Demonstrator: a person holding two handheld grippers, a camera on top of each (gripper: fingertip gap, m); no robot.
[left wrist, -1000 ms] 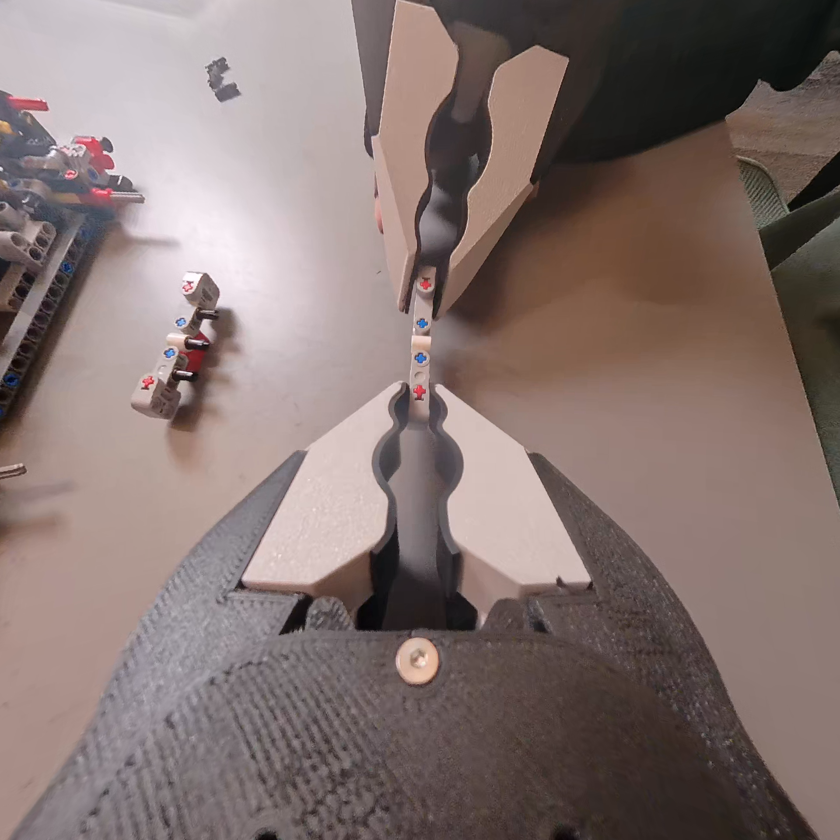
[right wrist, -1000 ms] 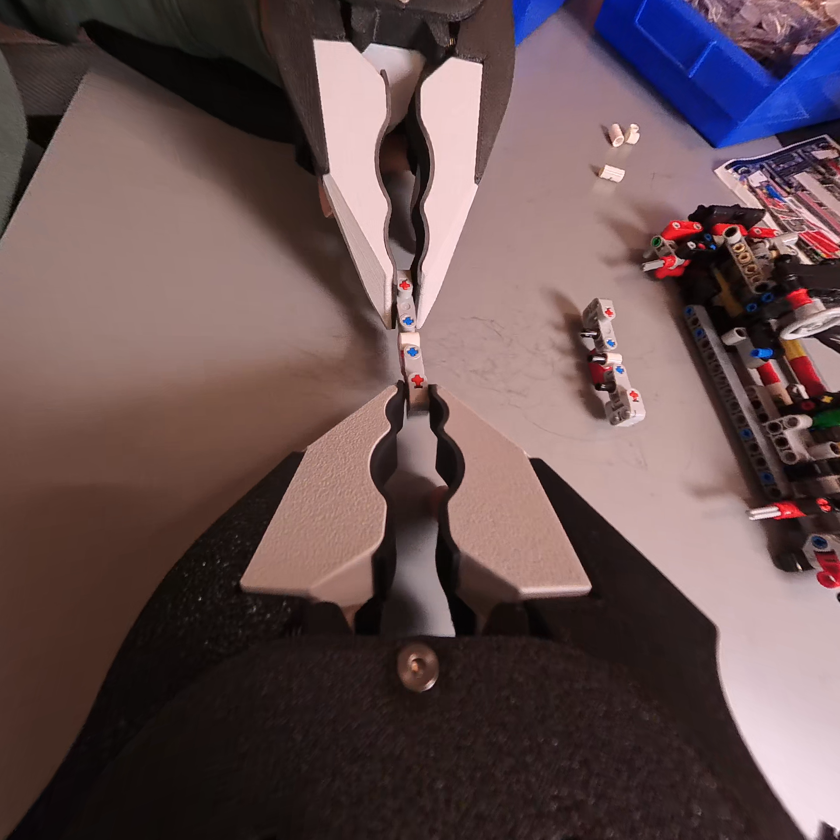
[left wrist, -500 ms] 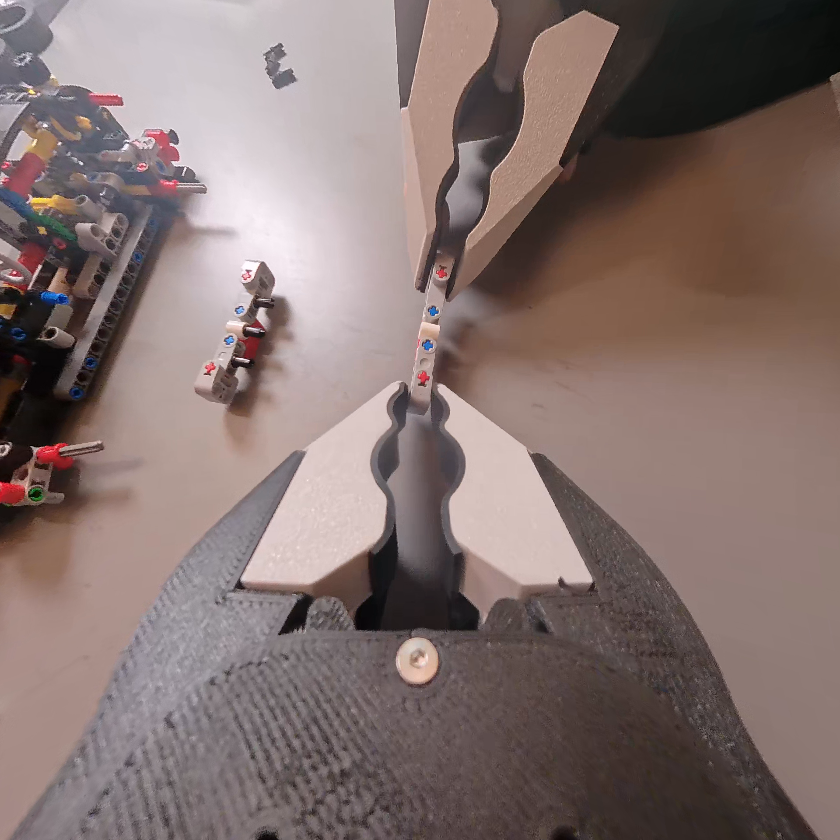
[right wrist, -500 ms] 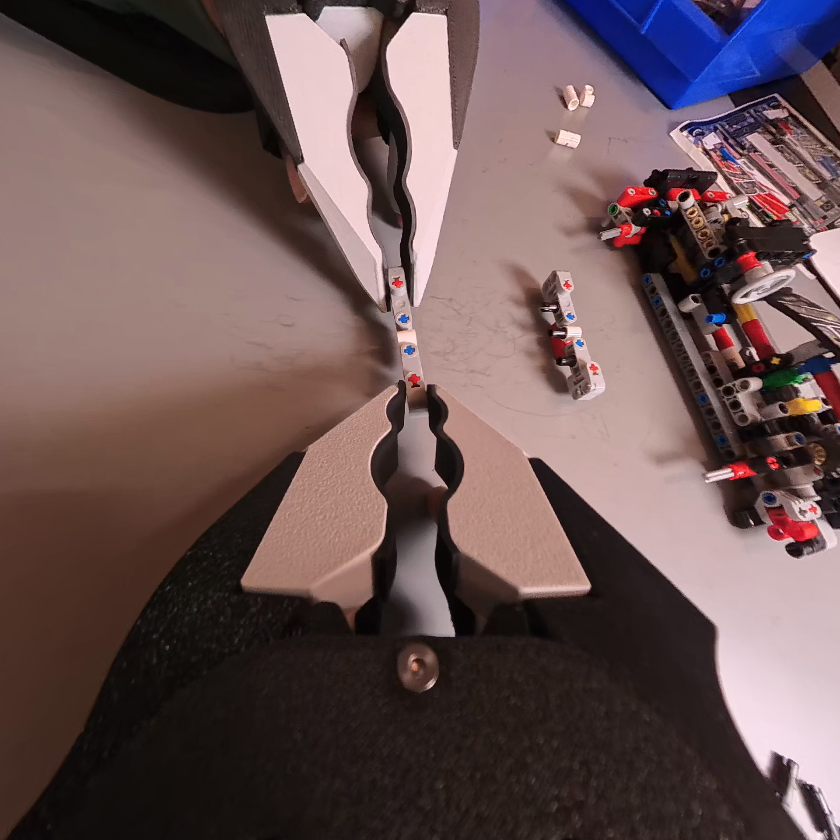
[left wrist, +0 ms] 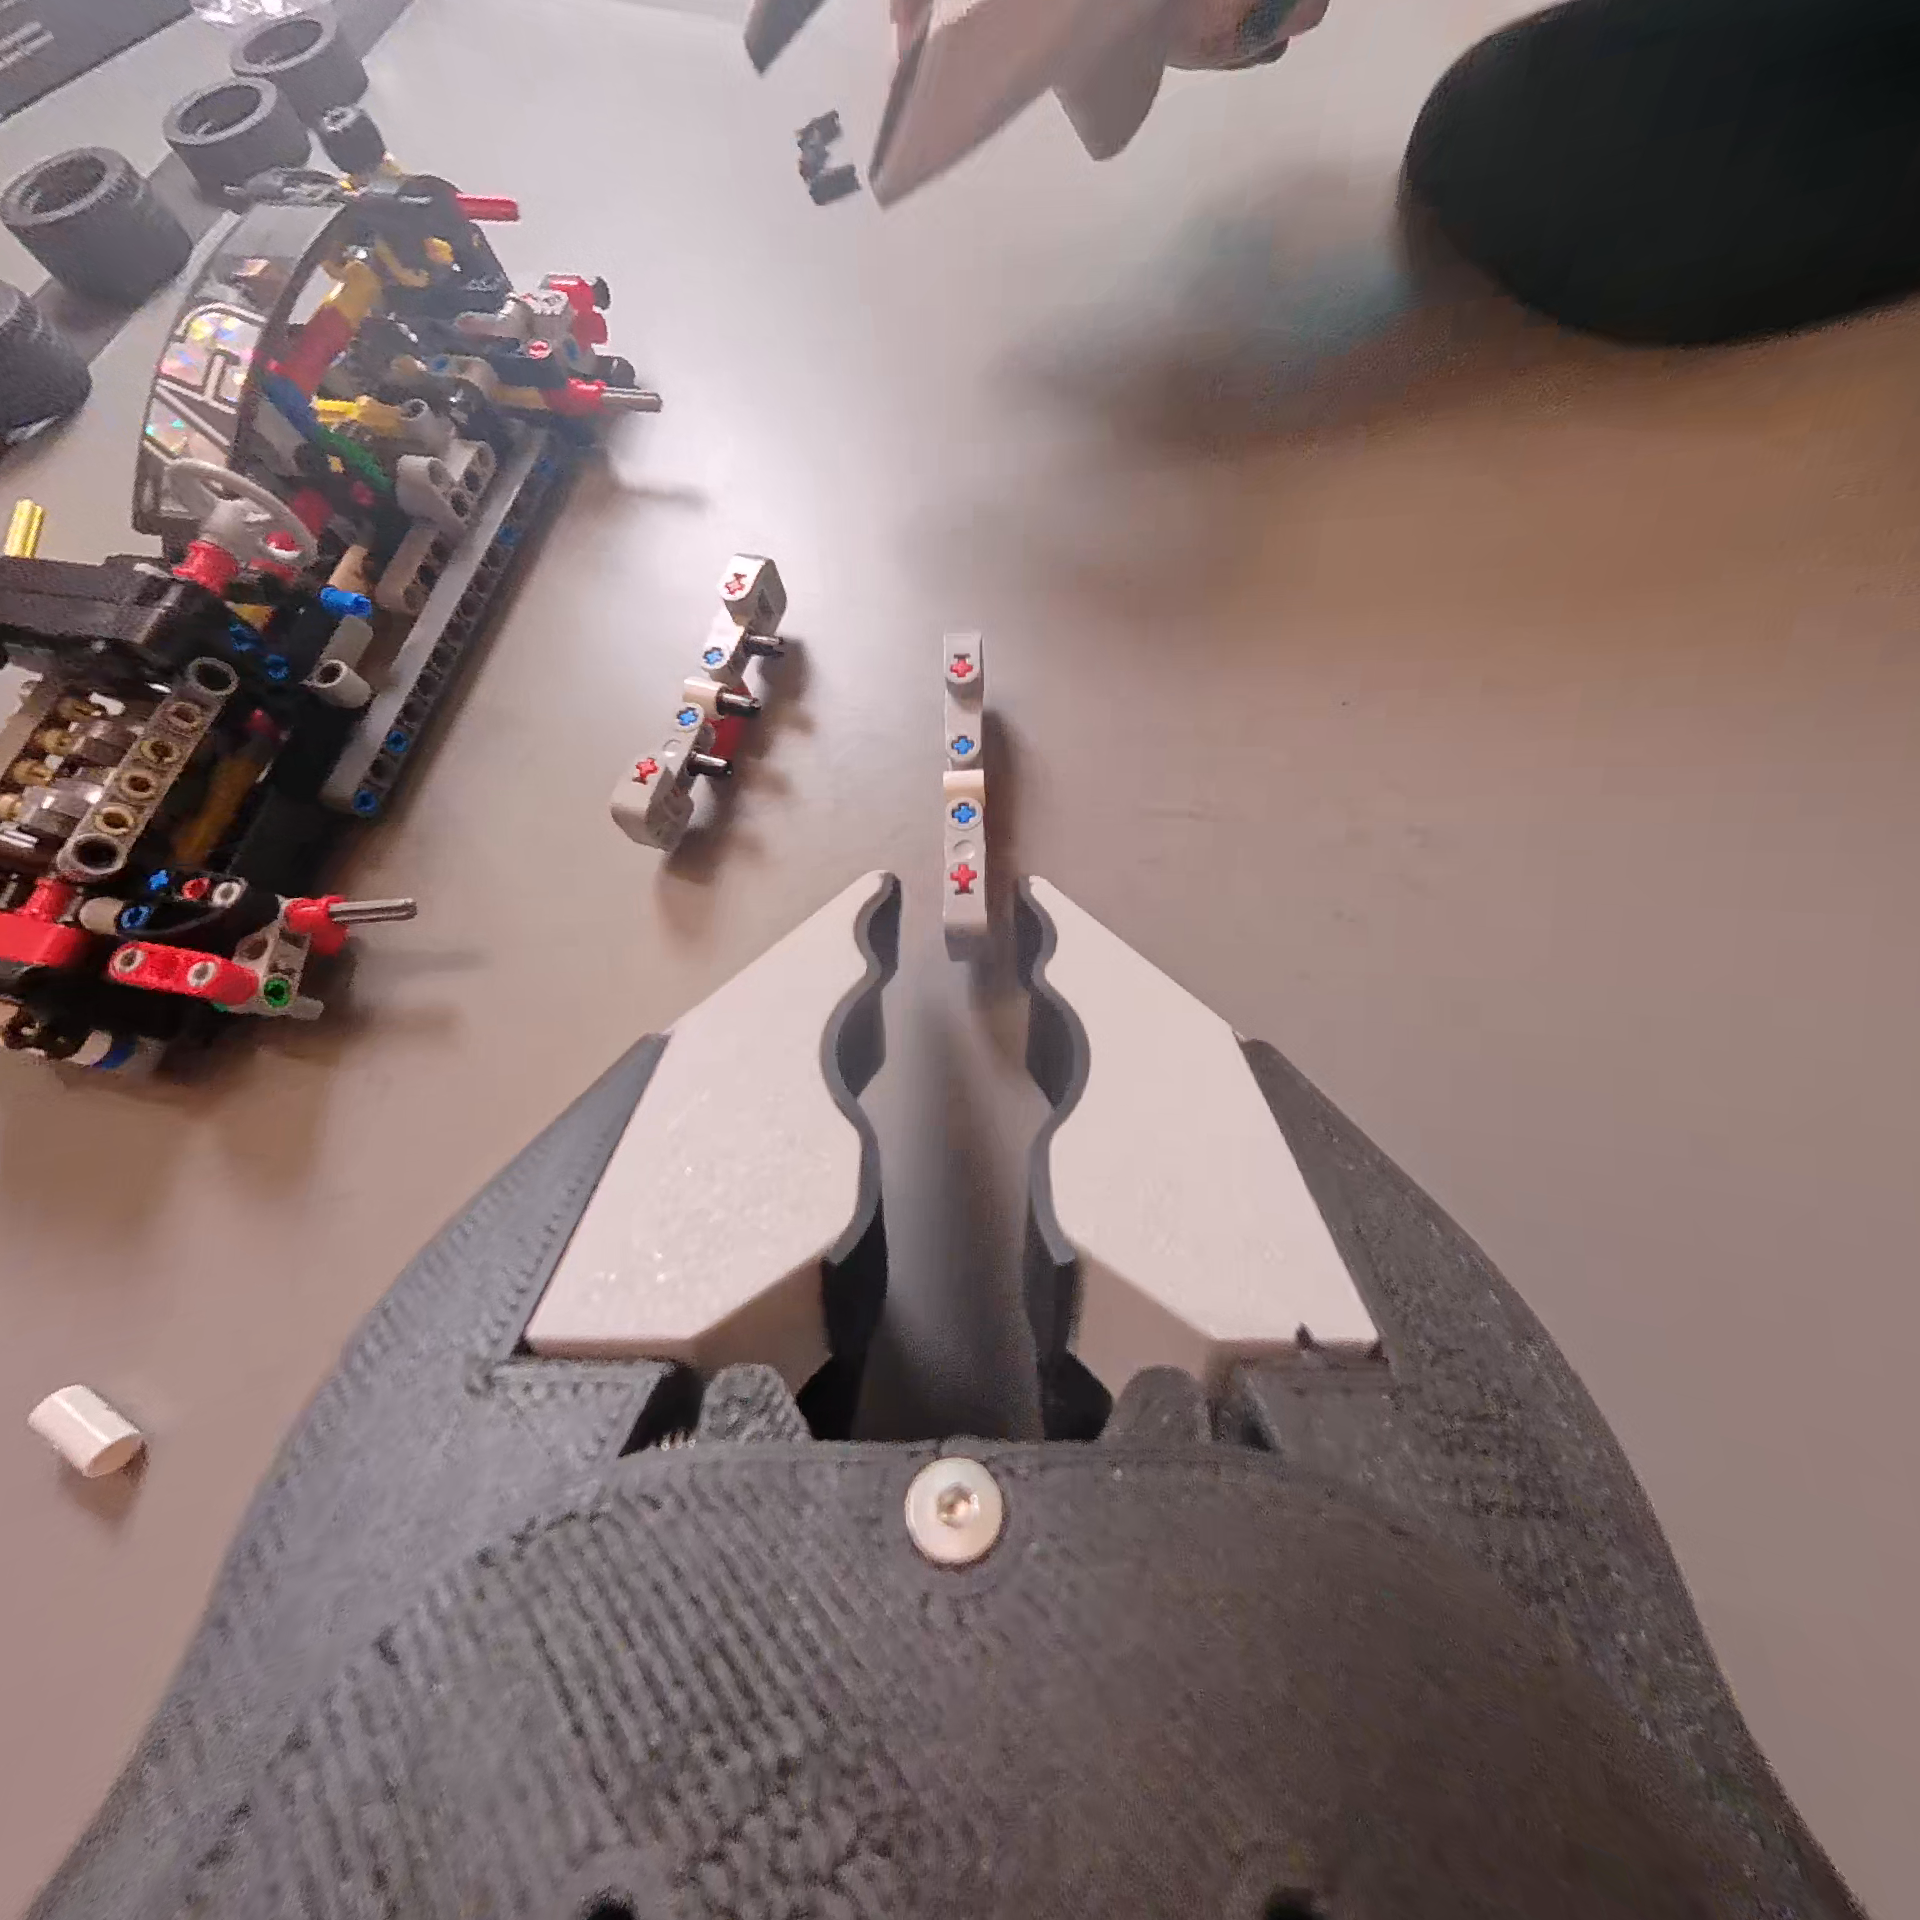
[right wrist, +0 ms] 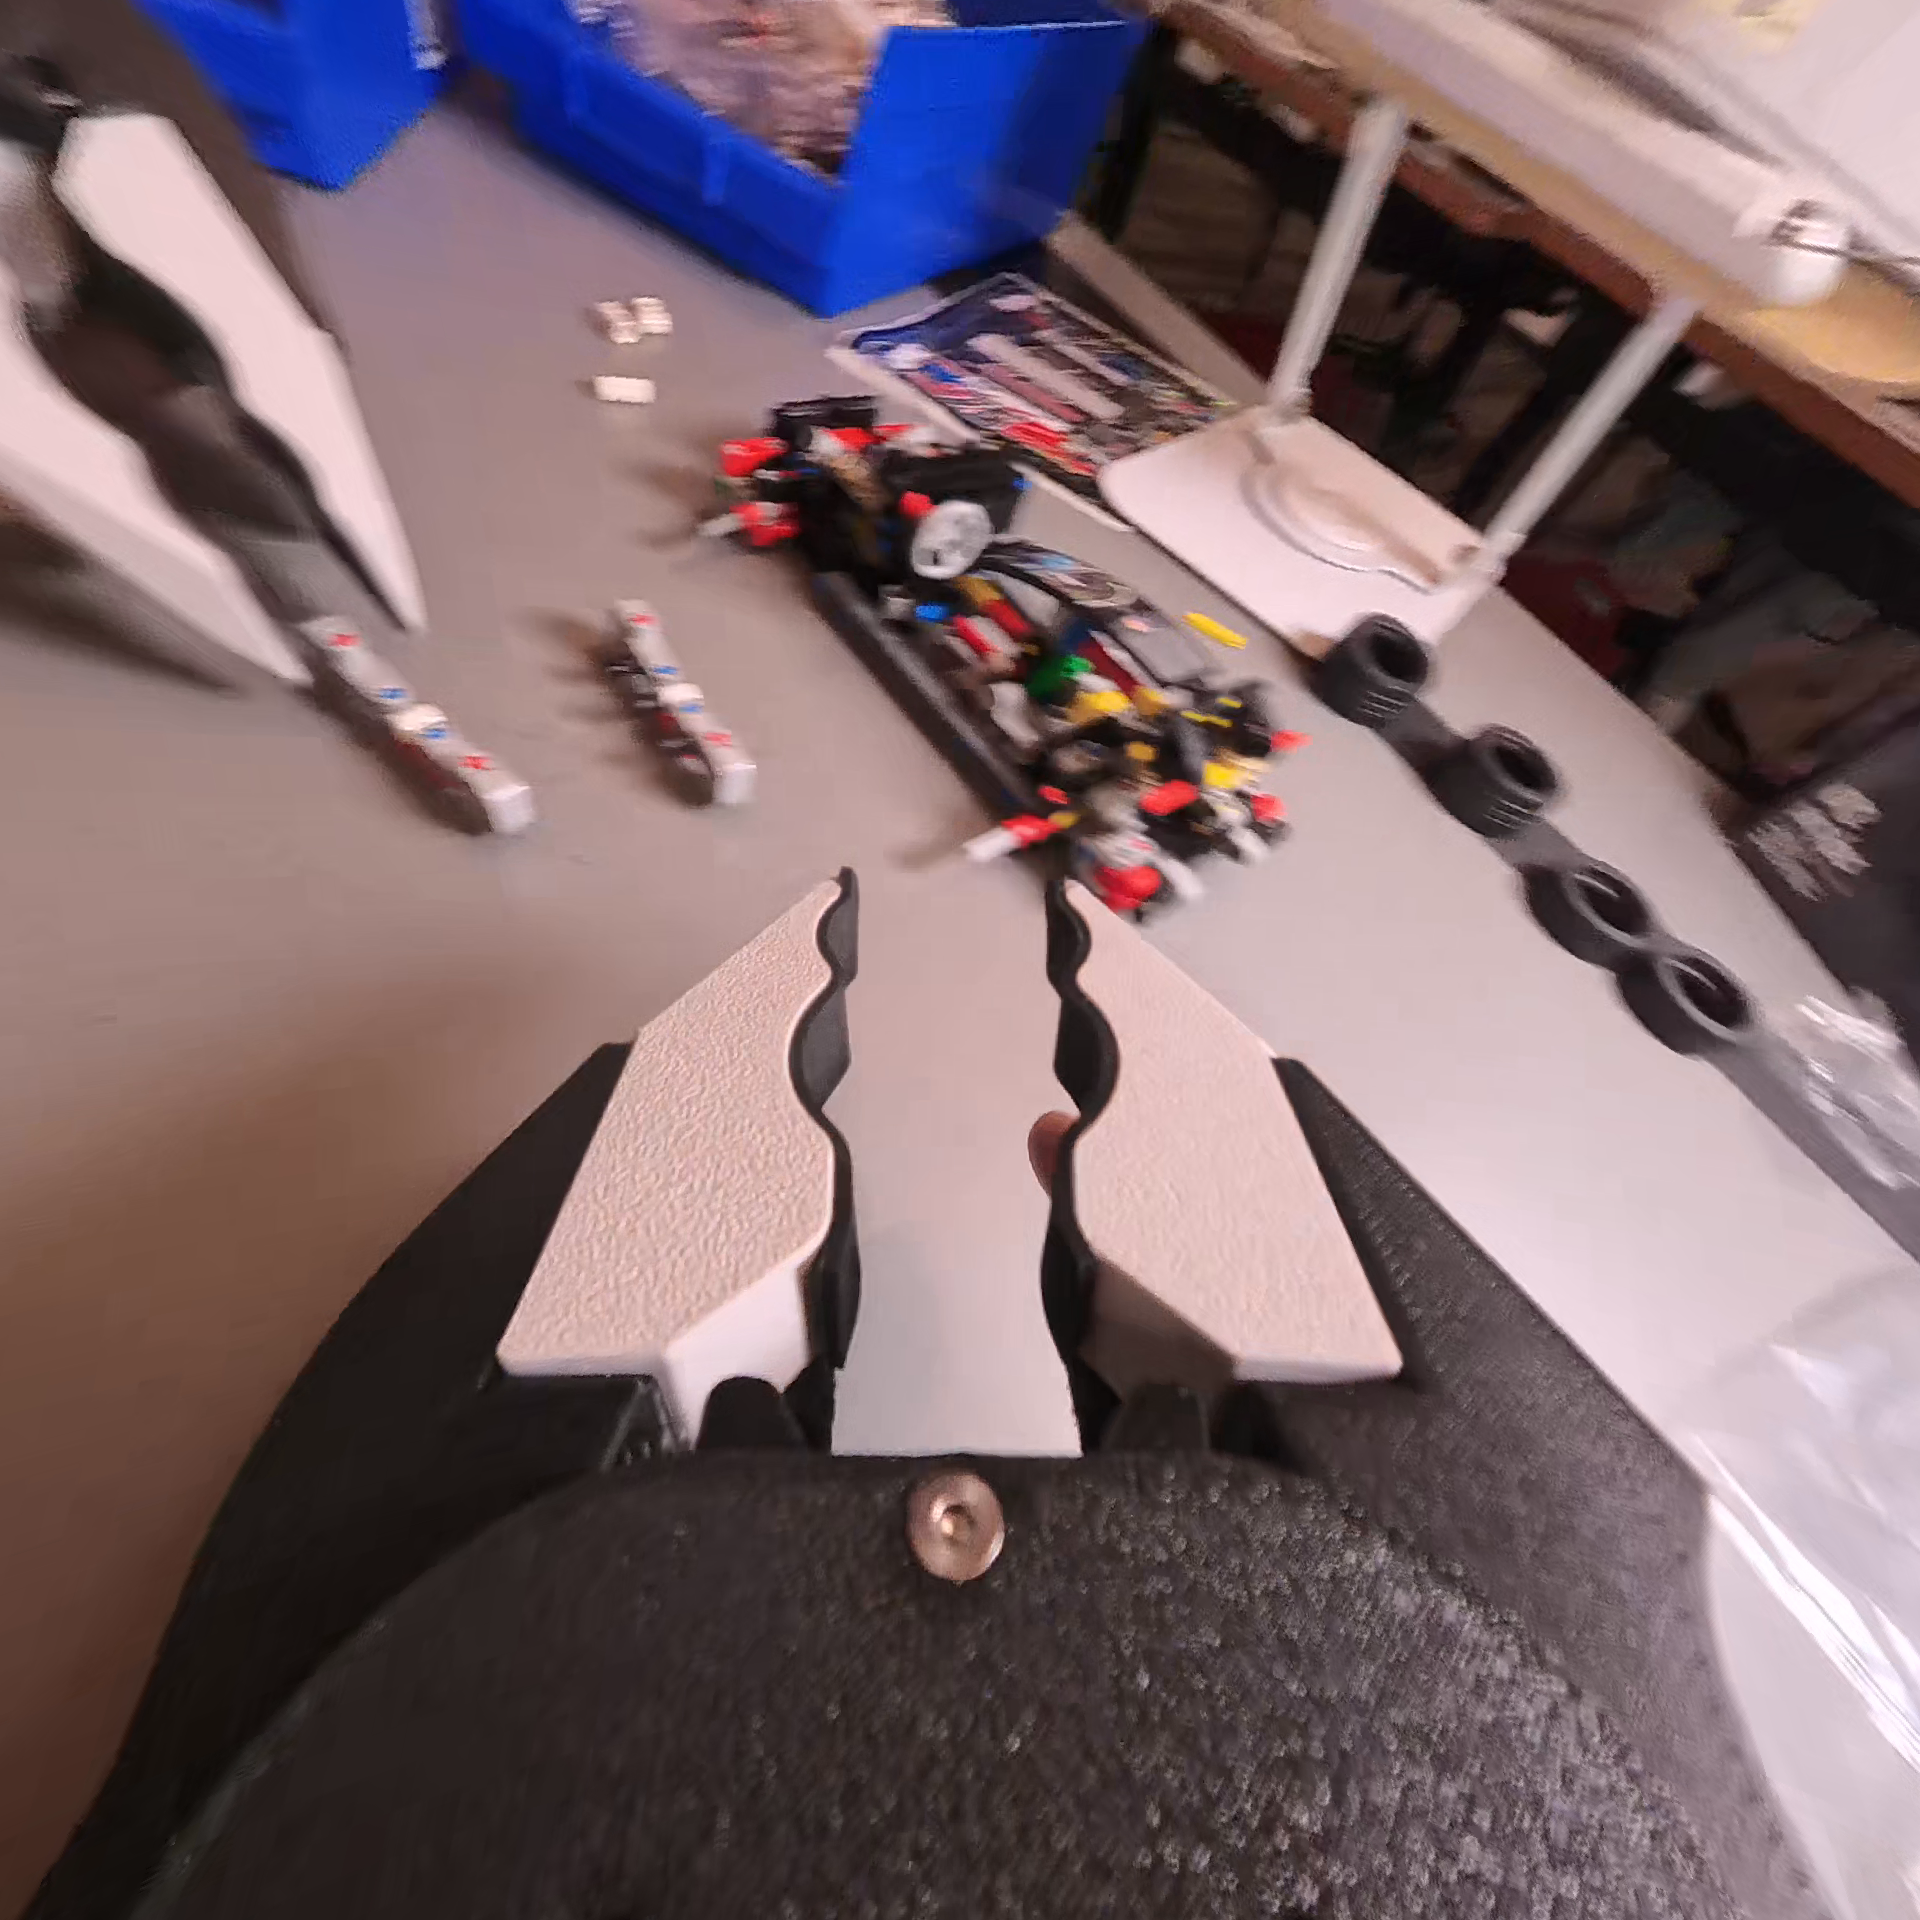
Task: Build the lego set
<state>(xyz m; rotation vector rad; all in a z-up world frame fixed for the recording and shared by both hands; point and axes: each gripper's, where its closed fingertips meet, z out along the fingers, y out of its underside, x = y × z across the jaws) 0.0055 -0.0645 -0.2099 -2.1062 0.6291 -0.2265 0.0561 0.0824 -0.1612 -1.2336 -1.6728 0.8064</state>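
A grey beam assembly with red and blue pins [left wrist: 964, 790] lies on the table, its near end between the tips of my left gripper [left wrist: 958, 894]. The jaws stand apart and do not touch it. It also shows, blurred, in the right wrist view [right wrist: 416, 727] at the left gripper's tips [right wrist: 353, 644]. A second similar assembly with black pins [left wrist: 696, 717] lies just left of it. My right gripper [right wrist: 951, 894] is open and empty, turned towards the part-built car chassis [right wrist: 1039, 665]. In the left wrist view the right gripper shows as a blur at the top [left wrist: 987, 94].
The chassis [left wrist: 291, 582] stands at the left, black tyres [left wrist: 94, 218] beyond it. A small white piece [left wrist: 83, 1429] lies near left. Blue bins [right wrist: 831, 156], an instruction booklet [right wrist: 1039, 374], a white stand base [right wrist: 1299, 520] and a plastic bag [right wrist: 1818, 1455] ring the table. One gripper's finger ends stand about 15 centimetres off the other's.
Both grippers were shut on the ends of the beam assembly. Both have let go: it now lies on the table, and the right gripper has pulled away and swung right.
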